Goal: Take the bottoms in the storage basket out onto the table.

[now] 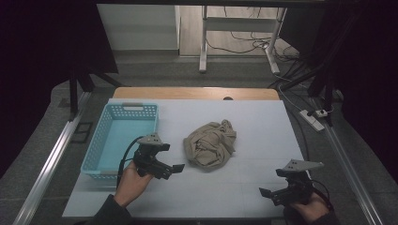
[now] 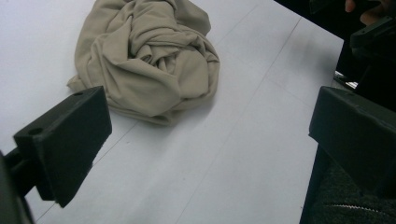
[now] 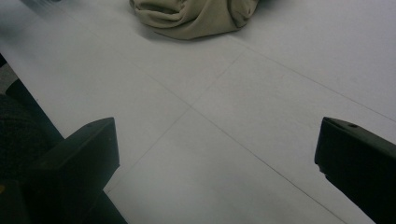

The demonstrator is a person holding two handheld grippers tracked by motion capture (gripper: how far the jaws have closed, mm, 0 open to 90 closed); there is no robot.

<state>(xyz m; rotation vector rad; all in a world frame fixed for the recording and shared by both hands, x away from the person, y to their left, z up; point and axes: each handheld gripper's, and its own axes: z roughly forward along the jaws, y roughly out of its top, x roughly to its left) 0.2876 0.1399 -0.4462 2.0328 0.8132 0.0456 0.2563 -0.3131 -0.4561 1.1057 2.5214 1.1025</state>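
A crumpled beige cloth (image 1: pixel 210 144) lies in a heap near the middle of the white table (image 1: pixel 263 131). My left gripper (image 1: pixel 171 159) is held just left of the heap, apart from it, jaws wide open and pointing at it. In the left gripper view the cloth (image 2: pixel 149 60) lies ahead and to the left of the open left gripper (image 2: pixel 210 140). My right gripper (image 1: pixel 272 183) hovers near the front right corner, open and holding nothing. In the right gripper view the cloth (image 3: pixel 196 16) sits far ahead of the open right gripper (image 3: pixel 217 158).
A light blue slotted basket (image 1: pixel 96 140) stands on the table's left side, close behind my left hand. A power strip (image 1: pixel 313 119) and cables lie on the floor to the right. The other hand's gripper (image 2: pixel 373 32) appears at the left gripper view's top right.
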